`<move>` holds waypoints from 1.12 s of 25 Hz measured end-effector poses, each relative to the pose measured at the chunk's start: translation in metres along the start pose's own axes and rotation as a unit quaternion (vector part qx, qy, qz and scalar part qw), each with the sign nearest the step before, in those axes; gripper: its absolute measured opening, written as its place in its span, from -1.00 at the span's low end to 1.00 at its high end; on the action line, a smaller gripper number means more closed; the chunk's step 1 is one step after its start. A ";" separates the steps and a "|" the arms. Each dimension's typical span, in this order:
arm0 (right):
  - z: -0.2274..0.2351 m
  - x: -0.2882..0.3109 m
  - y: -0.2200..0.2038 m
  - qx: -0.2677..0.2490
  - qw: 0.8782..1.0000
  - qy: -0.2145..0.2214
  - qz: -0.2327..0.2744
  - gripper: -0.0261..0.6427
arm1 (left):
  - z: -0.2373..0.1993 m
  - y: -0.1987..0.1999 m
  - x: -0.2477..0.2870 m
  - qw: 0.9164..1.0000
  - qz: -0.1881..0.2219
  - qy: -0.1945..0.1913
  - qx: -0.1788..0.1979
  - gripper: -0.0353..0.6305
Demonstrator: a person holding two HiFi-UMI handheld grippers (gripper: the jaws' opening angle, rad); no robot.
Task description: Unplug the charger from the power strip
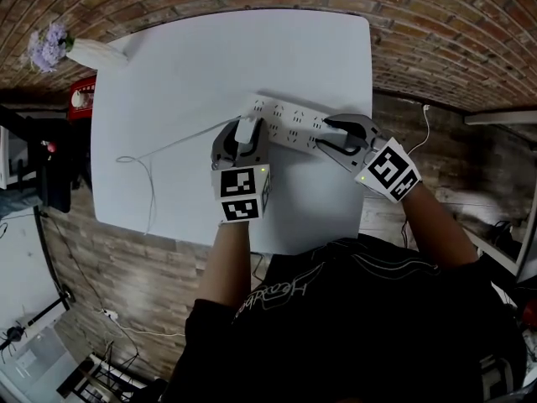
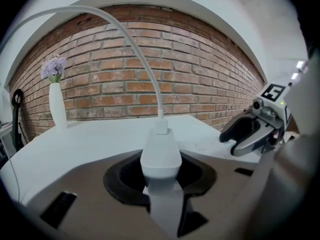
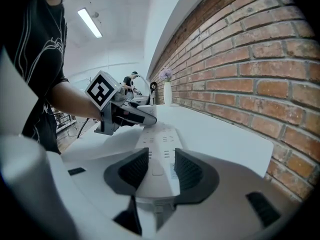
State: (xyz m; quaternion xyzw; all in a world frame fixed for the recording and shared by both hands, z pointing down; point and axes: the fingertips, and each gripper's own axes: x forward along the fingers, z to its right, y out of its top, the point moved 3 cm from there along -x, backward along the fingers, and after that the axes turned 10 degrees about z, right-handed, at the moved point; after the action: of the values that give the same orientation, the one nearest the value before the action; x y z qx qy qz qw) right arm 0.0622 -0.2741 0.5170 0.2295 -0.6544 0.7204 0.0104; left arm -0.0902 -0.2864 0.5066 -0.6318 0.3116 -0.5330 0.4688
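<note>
Left gripper (image 1: 244, 141) hugs the white charger (image 2: 160, 154) with its jaws partway closed. The charger looks still plugged into one end of the power strip (image 1: 289, 124) on the table (image 1: 210, 65). Right gripper (image 3: 159, 171) squeezes the other end of the strip to hold it down. I think the grabbing step is on now. Next, the charger needs a straight pull out while the strip stays put. I count two grippers, one charger, one strip, one white cable (image 2: 135, 49) and one vase (image 1: 94, 53).

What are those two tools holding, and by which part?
The left tool grips the white charger by the sides of its body. The right tool clamps the power strip across its near end.
</note>
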 end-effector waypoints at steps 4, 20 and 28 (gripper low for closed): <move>0.000 0.000 0.000 0.001 1.000 -0.003 0.000 -0.50 | 0.000 -0.003 0.001 1.000 -0.002 0.005 0.010 -0.48; 0.000 0.000 -0.002 0.002 1.000 -0.015 0.002 -0.50 | -0.001 -0.004 0.002 0.999 0.014 -0.002 -0.041 -0.49; 0.001 0.000 0.000 0.003 1.000 -0.016 0.011 -0.50 | -0.002 0.000 0.001 0.999 0.026 0.000 -0.038 -0.48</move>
State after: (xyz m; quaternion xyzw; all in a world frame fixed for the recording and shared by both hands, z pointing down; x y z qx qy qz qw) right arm 0.0624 -0.2749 0.5174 0.2334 -0.6547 0.7189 -0.0085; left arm -0.0921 -0.2876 0.5064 -0.6409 0.3474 -0.5085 0.4582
